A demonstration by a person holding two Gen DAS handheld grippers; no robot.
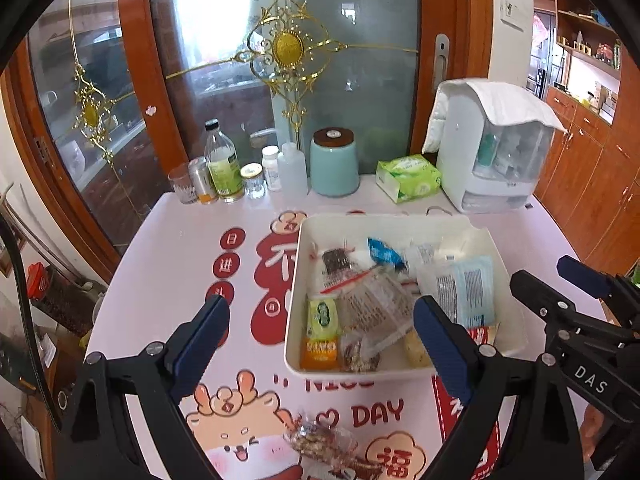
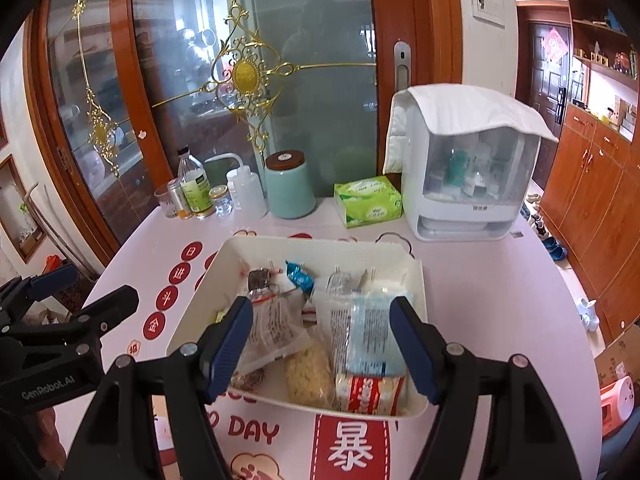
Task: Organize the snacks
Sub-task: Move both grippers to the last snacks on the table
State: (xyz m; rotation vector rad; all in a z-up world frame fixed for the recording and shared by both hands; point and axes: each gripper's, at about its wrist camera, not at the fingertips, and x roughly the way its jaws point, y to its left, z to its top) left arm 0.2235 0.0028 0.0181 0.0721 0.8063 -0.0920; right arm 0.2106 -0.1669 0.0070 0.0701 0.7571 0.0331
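Observation:
A white tray point(image 1: 404, 222) sits on the pink table and holds several wrapped snacks: a light blue packet point(image 1: 466, 292), a green-and-orange packet point(image 1: 322, 330), a clear bag point(image 1: 376, 304). The tray also shows in the right wrist view point(image 2: 320, 246), with a red-and-white packet point(image 2: 370, 394) and a pale round cake point(image 2: 310, 372) at its near edge. One clear-wrapped nut snack point(image 1: 324, 446) lies on the table in front of the tray. My left gripper point(image 1: 322, 344) is open and empty, above that snack. My right gripper point(image 2: 322, 344) is open and empty over the tray's near edge.
At the table's back stand bottles and jars point(image 1: 224, 168), a teal canister point(image 1: 335, 162), a green tissue pack point(image 1: 408, 178) and a white organizer box under a cloth point(image 1: 500, 148). A glass door is behind. Wooden cabinets point(image 2: 592, 200) stand to the right.

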